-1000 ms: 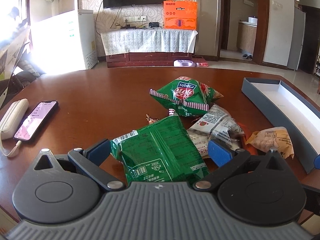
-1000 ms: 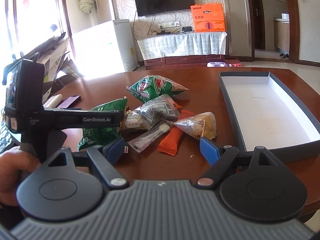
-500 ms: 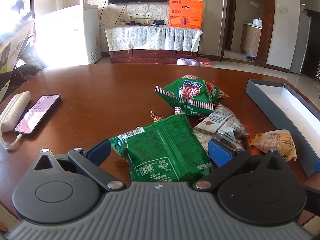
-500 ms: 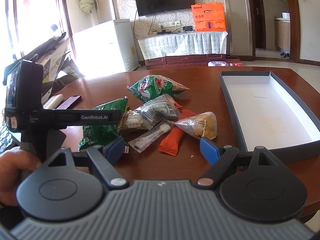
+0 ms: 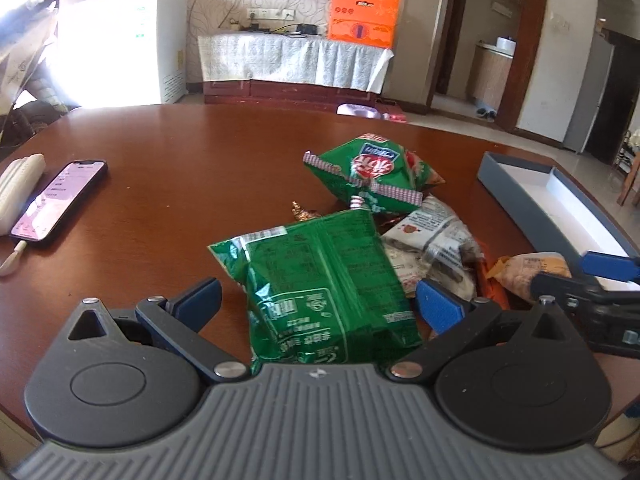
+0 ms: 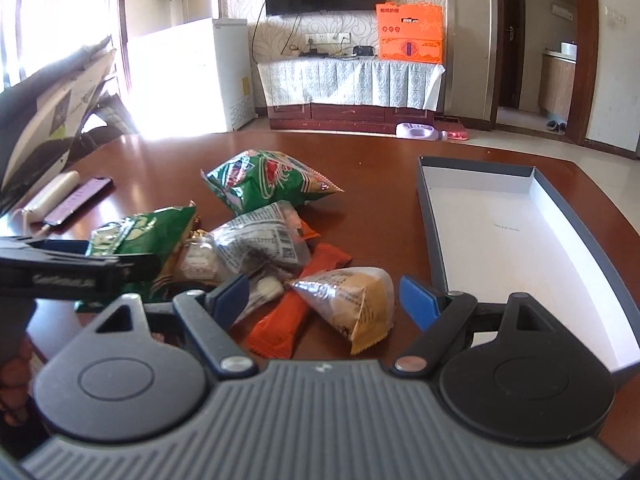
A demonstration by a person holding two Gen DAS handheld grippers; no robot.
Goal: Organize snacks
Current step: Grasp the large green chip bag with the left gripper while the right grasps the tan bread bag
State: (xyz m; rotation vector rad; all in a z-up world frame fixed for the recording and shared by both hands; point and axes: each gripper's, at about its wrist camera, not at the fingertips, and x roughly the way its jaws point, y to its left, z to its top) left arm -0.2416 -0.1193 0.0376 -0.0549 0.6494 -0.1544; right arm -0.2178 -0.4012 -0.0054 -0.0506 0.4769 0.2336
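A flat green snack bag (image 5: pixel 320 280) lies on the brown table (image 5: pixel 200 152) between the fingers of my left gripper (image 5: pixel 318 300), which is open with a gap on the left side. My right gripper (image 6: pixel 324 294) is open too, and a triangular yellow-and-clear packet (image 6: pixel 352 304) lies between its fingers, not pressed. An orange bar (image 6: pixel 296 312), printed clear packets (image 6: pixel 260 240) and a puffed green chip bag (image 6: pixel 264 184) make up the pile. The grey box (image 6: pixel 520 240) with a white inside sits to the right.
A phone (image 5: pixel 60 200) and a white case (image 5: pixel 18 188) lie at the table's left edge. The left gripper's black body (image 6: pixel 72 272) crosses the right wrist view low on the left. A TV cabinet and an orange carton stand beyond the table.
My right gripper has moved forward and left to the pile, so the triangular packet now sits between its fingers. It now shows at the right edge of the left wrist view. The left gripper hardly moved.
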